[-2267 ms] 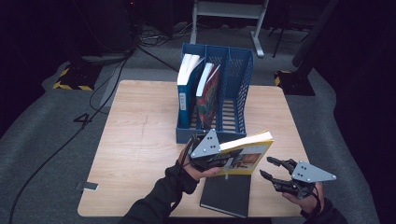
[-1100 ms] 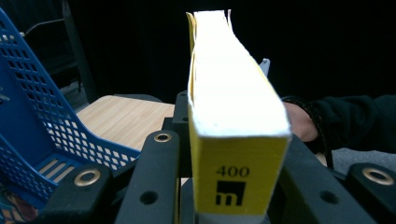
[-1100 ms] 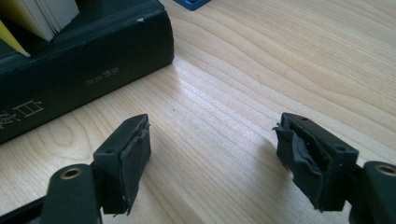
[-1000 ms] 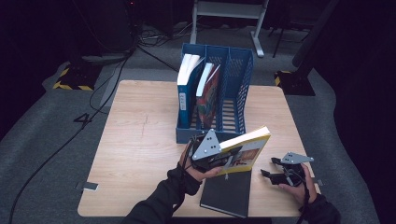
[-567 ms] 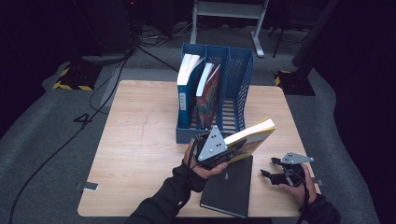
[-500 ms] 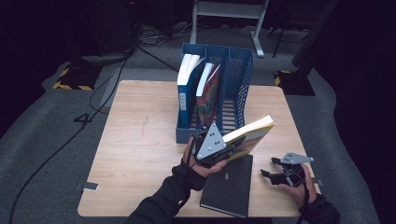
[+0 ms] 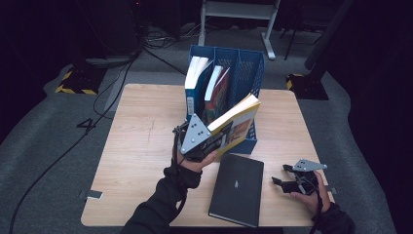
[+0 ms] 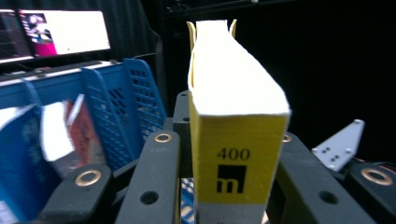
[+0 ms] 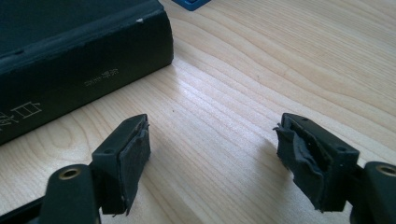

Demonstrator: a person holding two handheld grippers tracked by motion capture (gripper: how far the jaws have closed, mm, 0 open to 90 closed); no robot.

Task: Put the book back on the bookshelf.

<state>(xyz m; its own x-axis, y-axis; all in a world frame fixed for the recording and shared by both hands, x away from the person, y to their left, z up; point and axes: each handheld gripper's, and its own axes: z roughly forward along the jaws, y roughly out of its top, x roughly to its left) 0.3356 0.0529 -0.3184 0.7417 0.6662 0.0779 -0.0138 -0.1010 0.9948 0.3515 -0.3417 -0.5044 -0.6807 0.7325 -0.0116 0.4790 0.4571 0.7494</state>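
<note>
Left gripper is clamping the yellow book, tilted, before the rack. Right gripper is resting wide open, empty, beside the black book.

Wooden table: blue rack, black book

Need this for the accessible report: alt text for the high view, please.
The left claw holds a yellow book tilted up in front of a blue file rack that already has books in it, on a wooden table. A black book lies flat near the front edge, and the right claw rests open beside it.
</note>
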